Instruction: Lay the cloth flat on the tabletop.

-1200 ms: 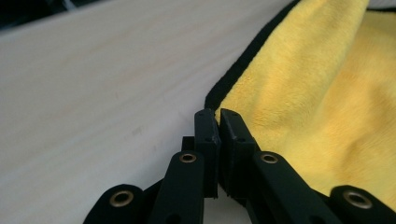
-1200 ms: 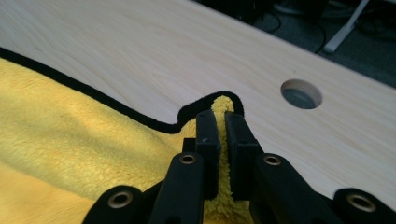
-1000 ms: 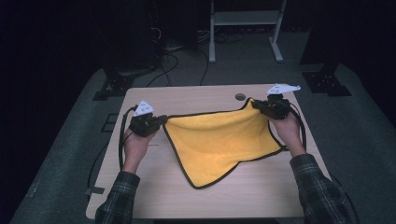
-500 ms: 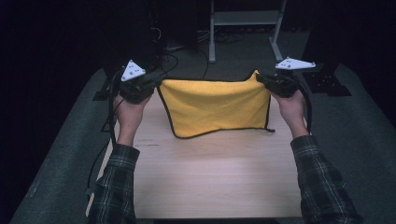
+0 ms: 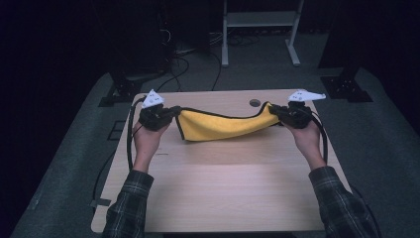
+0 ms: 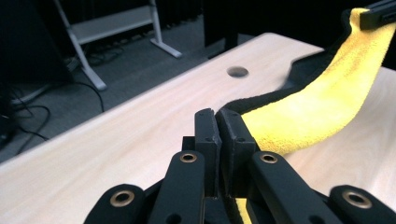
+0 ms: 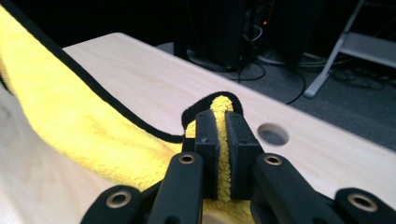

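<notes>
Since the yellow cloth (image 5: 223, 126) hangs stretched left to right over the far half of the table (image 5: 223, 198), you hold one corner in each hand: left gripper (image 5: 166, 113) and right gripper (image 5: 282, 113) both clamped on it, equally near.

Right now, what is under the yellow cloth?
The cloth hangs between the left gripper and right gripper, both clamped on its corners. Under it lies the bare wooden table. The strip its folds cover stays hidden.
</notes>
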`<state>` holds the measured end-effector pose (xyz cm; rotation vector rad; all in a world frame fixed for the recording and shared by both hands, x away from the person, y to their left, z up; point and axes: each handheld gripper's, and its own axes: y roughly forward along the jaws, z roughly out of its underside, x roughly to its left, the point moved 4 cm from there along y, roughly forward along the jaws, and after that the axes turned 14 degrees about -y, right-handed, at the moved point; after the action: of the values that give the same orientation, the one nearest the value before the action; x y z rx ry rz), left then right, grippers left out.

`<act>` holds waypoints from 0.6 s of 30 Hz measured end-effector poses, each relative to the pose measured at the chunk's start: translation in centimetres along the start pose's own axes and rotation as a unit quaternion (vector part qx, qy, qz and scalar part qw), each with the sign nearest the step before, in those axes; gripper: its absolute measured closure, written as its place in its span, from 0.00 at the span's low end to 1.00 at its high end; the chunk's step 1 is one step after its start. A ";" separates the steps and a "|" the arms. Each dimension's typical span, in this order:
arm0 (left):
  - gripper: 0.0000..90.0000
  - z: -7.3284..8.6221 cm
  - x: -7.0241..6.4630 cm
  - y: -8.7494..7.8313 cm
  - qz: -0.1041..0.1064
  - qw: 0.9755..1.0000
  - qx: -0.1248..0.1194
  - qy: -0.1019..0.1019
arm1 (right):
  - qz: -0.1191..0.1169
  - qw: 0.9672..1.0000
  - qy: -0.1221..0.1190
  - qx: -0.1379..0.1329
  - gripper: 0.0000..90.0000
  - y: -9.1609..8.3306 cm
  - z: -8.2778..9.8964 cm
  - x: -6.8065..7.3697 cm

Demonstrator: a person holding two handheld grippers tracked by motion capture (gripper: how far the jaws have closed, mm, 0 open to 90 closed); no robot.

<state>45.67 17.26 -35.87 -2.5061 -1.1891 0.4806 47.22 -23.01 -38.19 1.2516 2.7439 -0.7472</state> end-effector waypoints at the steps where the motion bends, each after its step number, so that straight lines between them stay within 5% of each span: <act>1: 0.96 0.4 -0.2 0.1 0.003 1.000 0.002 -0.002 | -0.003 1.000 0.003 -0.001 0.93 -0.2 0.4 0.3; 12: 0.96 5.4 -1.9 0.4 0.035 0.998 0.043 -0.004 | -0.035 0.999 0.011 0.019 0.93 -3.0 5.4 4.0; 18: 0.96 6.6 -2.7 -0.8 0.058 0.997 0.048 -0.014 | -0.058 0.997 0.003 0.042 0.93 -4.9 7.6 6.5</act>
<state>40.71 16.57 -41.01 -2.5034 -1.0095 0.5901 38.07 -24.50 -44.35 1.1160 2.8383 -0.8776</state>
